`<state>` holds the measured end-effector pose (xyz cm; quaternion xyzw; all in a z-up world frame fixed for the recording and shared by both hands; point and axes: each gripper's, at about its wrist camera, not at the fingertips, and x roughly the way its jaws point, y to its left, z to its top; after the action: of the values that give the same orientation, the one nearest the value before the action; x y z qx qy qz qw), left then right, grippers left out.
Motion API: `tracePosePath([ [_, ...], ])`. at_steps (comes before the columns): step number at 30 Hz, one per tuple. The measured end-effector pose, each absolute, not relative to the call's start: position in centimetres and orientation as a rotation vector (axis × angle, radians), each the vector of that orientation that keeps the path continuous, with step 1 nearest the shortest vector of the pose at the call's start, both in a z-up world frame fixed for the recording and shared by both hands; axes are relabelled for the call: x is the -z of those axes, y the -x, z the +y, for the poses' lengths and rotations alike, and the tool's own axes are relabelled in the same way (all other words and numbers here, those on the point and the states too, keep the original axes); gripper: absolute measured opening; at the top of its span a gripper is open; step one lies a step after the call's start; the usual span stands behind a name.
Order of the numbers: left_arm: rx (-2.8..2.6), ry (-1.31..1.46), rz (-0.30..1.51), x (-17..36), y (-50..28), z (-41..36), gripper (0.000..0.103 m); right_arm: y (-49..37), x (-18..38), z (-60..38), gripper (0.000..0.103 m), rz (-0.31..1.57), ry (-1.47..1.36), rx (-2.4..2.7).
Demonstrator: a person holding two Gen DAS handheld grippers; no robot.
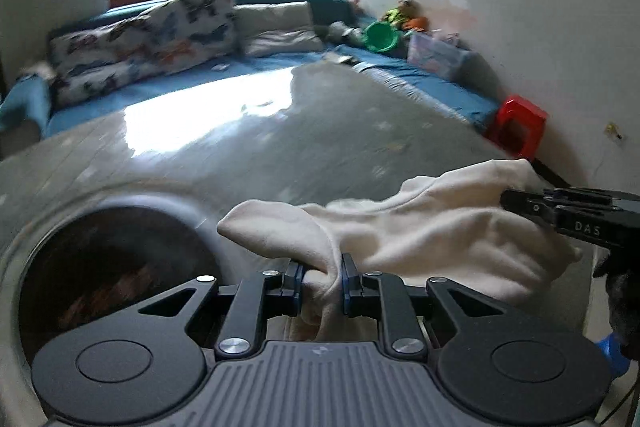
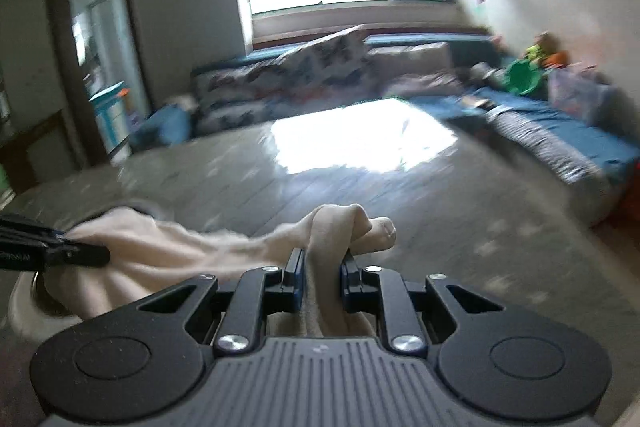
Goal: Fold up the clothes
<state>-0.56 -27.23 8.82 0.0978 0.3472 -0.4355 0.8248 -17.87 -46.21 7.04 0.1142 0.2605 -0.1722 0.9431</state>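
I had the cream garment (image 1: 420,227) stretched in the air between my left gripper (image 1: 320,281) and right gripper (image 2: 323,269), each clamped on a bunched edge. I judged it mid-handling; spreading it flat would come next.

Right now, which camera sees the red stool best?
The left wrist view: the red stool stands whole against the wall beside the blue mat. The right wrist view catches only a blurry red sliver at its right edge.
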Motion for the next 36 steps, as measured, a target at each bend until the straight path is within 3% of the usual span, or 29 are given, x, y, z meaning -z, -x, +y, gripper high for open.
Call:
tracePosePath([
  [4,1.018,-0.193,0.759,-9.2,1.4,-30.3,0.020,20.4,-7.8,-47.9,0.016,0.512,-0.221,0.441],
  [11,1.033,-0.290,0.860,-4.5,3.0,-32.0,0.020,23.0,-2.1,-48.7,0.017,0.672,-0.260,0.509],
  [19,1.039,-0.305,0.874,-3.8,3.5,-30.7,0.018,25.6,-2.5,-47.6,0.017,0.615,-0.294,0.505],
  [22,1.045,-0.303,0.872,-4.0,3.7,-30.2,0.026,25.7,-2.2,-47.3,0.032,0.645,-0.255,0.529],
  [25,1.034,-0.330,0.866,-3.5,3.8,-29.5,0.033,26.2,-2.5,-46.7,0.033,0.641,-0.205,0.567],
  [28,1.029,-0.336,0.837,-4.3,4.2,-27.9,0.052,26.5,-3.8,-45.9,0.042,0.605,-0.184,0.556],
  [36,0.948,-0.292,0.774,-6.7,4.2,-22.2,0.057,22.7,-2.6,-41.4,0.043,0.623,-0.101,0.385],
])
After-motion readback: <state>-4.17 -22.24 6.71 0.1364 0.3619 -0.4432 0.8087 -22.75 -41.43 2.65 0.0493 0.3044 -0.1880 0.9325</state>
